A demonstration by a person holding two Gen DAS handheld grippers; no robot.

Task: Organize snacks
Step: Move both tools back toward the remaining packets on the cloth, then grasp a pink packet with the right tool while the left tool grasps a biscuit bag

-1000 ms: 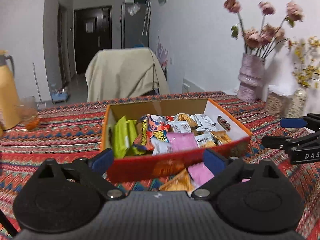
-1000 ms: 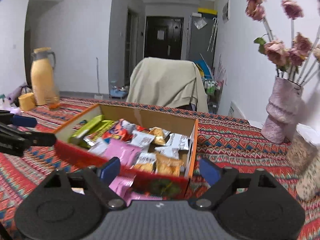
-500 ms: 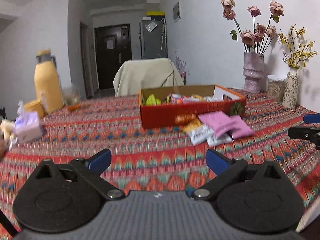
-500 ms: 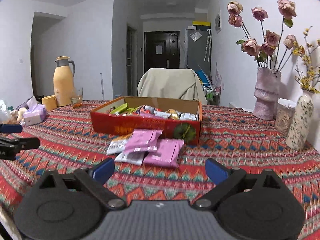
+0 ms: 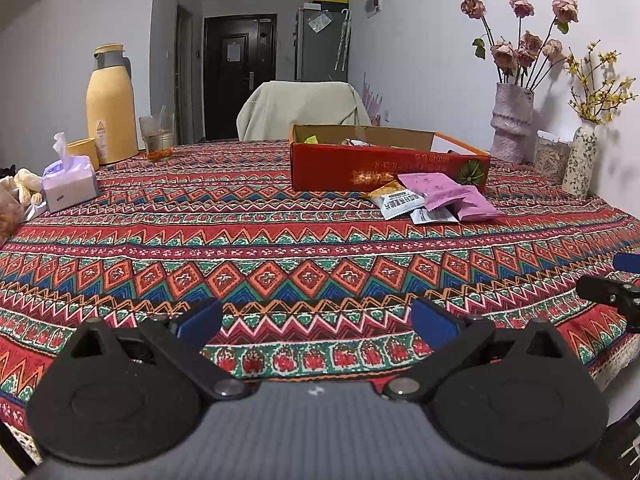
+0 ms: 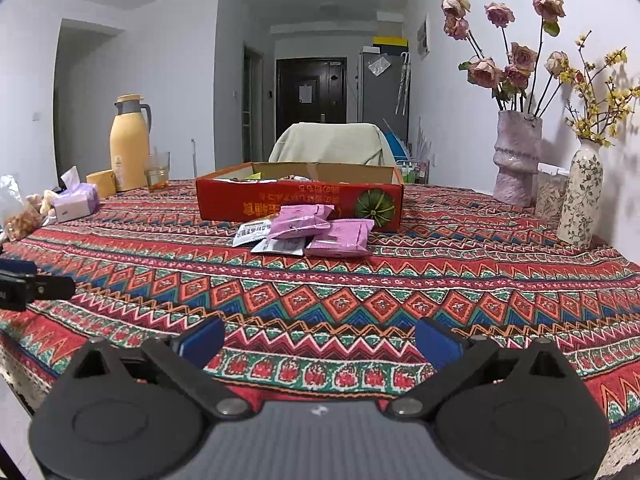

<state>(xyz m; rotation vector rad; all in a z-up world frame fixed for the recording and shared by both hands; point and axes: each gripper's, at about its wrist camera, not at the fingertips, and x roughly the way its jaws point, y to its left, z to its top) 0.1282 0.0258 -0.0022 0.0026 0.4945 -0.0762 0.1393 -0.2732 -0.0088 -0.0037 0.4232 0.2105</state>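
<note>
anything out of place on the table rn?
Yes: a few snack packets lie in a loose, overlapping pile on the tablecloth against the front of the red box, outside it, while other snacks sit inside. Nothing looks spilled or damaged.

Bare tabletop (image 6: 320,292) lay open at 12 o'clock up to the snack packets (image 6: 308,230), which sat against the red box (image 6: 300,200). Vases (image 6: 580,200) crowded 2 o'clock; tissue pack (image 6: 76,202) and thermos (image 6: 128,148) blocked 10 o'clock.
</note>
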